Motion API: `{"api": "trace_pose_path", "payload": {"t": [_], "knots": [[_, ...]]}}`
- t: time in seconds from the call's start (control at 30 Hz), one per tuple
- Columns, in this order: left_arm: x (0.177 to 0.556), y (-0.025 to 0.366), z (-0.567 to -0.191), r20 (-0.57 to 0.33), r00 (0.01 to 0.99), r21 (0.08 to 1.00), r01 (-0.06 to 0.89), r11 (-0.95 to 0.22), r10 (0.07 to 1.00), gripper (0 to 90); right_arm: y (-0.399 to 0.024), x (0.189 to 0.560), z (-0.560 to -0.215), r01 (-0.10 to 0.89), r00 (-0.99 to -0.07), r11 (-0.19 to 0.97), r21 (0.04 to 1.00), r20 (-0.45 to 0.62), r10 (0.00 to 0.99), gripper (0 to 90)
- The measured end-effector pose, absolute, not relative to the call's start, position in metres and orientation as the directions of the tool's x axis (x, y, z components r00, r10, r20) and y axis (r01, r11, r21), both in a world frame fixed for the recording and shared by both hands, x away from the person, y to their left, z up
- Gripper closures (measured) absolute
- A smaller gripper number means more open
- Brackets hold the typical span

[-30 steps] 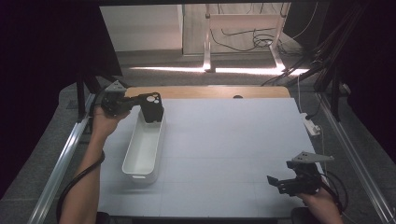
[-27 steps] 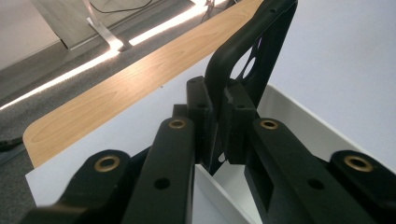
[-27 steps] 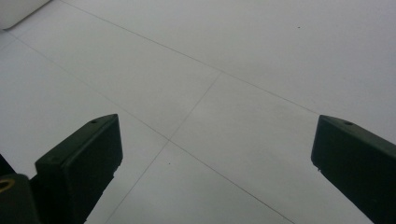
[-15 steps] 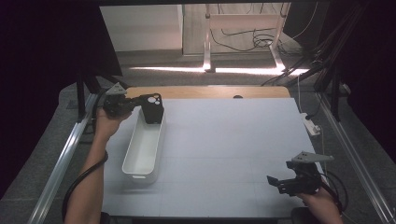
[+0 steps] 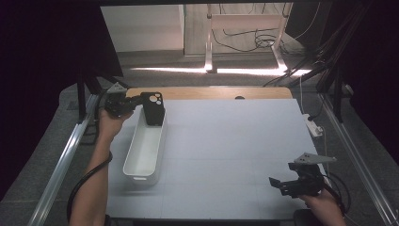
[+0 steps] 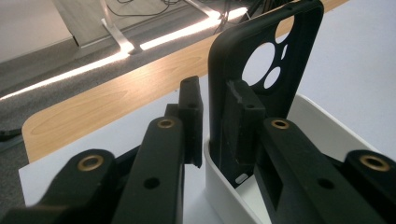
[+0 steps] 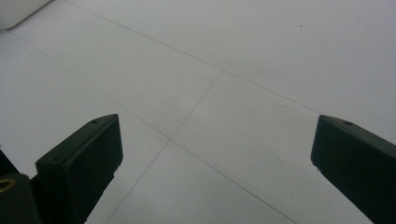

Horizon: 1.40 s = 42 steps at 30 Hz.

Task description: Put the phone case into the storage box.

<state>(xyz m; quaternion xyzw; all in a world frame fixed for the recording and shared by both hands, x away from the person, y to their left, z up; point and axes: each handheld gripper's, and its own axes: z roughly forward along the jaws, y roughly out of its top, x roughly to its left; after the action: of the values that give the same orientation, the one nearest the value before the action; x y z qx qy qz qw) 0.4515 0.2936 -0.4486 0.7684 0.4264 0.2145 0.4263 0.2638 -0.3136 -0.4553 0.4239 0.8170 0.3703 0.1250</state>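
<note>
A black phone case (image 5: 153, 108) with round camera holes stands upright in the far end of a white oblong bin (image 5: 143, 153). My left gripper (image 5: 138, 100) reaches in from the left at the case's edge. In the left gripper view the jaws straddle the side wall of the case (image 6: 261, 70). One jaw lies inside the case. The other stands outside the bin rim (image 6: 219, 186), with a thin gap between it and the case, so the gripper is narrowly open. My right gripper (image 5: 278, 183) hovers wide open over the table's near right corner with nothing between its jaws.
The table top (image 5: 235, 141) is a pale sheet with faint seams, and a wooden strip (image 5: 211, 92) runs along its far edge. Metal rails run down both sides. Cables and a desk frame lie on the floor beyond.
</note>
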Motion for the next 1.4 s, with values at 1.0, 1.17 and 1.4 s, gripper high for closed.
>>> {"api": "trace_pose_path", "payload": {"t": [1.0, 1.17, 1.4], "knots": [[0.435, 0.287, -0.441, -0.137, 0.487, 0.805, 0.562, -0.189, 0.862, 37.8, -0.313, 0.262, -0.454, 0.589, -0.607, 0.365, 0.721, 0.097, 0.789, 2.0], [0.432, 0.287, -0.441, -0.151, 0.483, 0.804, 0.567, -0.177, 0.862, 31.3, -0.313, 0.262, -0.454, 0.588, -0.608, 0.368, 0.72, 0.094, 0.788, 2.0], [0.423, 0.286, -0.439, -0.156, 0.486, 0.807, 0.564, -0.173, 0.86, 19.4, -0.313, 0.262, -0.454, 0.587, -0.608, 0.368, 0.721, 0.093, 0.788, 2.0]]}}
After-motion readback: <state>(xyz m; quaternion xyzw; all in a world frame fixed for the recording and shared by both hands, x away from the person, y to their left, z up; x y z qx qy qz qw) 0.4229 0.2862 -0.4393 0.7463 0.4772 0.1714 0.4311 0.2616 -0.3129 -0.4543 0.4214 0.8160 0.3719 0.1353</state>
